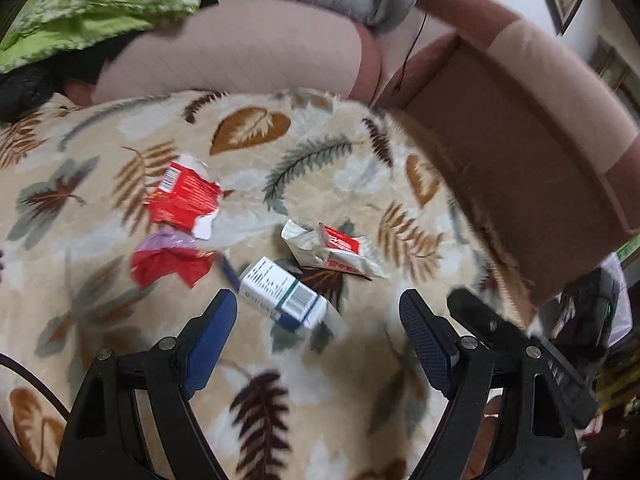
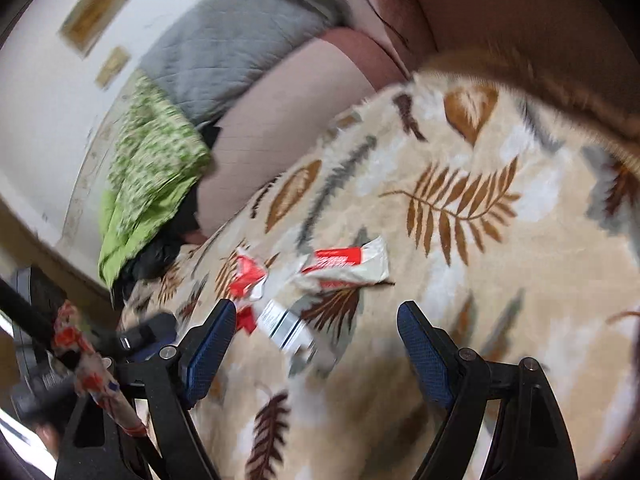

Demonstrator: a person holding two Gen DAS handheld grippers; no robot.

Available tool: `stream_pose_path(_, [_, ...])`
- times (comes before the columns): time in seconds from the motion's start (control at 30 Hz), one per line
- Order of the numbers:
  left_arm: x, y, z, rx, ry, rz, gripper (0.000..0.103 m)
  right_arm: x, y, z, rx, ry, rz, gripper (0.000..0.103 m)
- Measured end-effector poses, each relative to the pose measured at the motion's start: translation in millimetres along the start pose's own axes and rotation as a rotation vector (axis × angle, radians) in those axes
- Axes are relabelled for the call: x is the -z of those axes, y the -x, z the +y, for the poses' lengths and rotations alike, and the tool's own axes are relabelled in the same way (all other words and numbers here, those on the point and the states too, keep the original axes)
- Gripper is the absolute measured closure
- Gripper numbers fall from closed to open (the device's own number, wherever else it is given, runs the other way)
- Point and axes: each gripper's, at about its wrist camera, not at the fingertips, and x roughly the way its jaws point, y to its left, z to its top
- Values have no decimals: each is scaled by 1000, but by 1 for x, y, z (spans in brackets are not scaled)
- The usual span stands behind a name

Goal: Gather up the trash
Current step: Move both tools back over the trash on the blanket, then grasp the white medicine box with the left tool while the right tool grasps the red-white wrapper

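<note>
The white and blue box (image 1: 280, 294) lies just above the wide-open, empty left gripper (image 1: 316, 316), long axis running upper left to lower right

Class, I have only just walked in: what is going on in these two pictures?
A person holding two grippers is clearing litter off a leaf-patterned blanket on a sofa. The left gripper and right gripper are both open and empty. Nothing is picked up yet. A white and blue box lies nearest the left gripper, with a white and red wrapper, a torn red carton and a crumpled red wrapper beyond.
</note>
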Motion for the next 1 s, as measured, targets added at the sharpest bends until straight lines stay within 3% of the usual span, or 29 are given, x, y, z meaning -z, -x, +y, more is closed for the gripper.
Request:
stream_pose_path(0.13, [-9, -50, 9, 7, 31, 55, 21, -15, -43, -38, -5, -142, 7, 26])
stream_pose_path(0.23, [-12, -76, 26, 2, 123, 103, 21, -19, -69, -58, -32, -244, -6, 31])
stream_pose_path(0.3, [-11, -86, 33, -14, 157, 122, 21, -19, -78, -64, -38, -279, -11, 33])
stream_pose_path(0.4, [-8, -99, 40, -24, 175, 167, 21, -16, -94, -71, -14, -313, -6, 47])
stream_pose_path(0.47, [-8, -105, 43, -25, 191, 178, 21, -17, -93, -67, 18, -297, -12, 51])
stream_pose_path(0.5, [-9, -108, 45, -30, 204, 179, 21, -16, -92, -66, 18, -299, -15, 58])
stream_pose_path(0.53, [-9, -111, 46, -33, 216, 181, 21, -16, -93, -67, 3, -306, -9, 73])
stream_pose_path(0.67, [-3, -121, 45, -52, 229, 223, 21, -3, -100, -78, -74, -352, 33, 94])
stream_pose_path(0.8, [3, -123, 45, -65, 231, 232, 23, 1, -89, -74, -108, -331, 3, 98])
stream_pose_path(1.0, [10, -115, 49, -53, 256, 246, 43, -4, -51, -57, -72, -265, -145, 98])
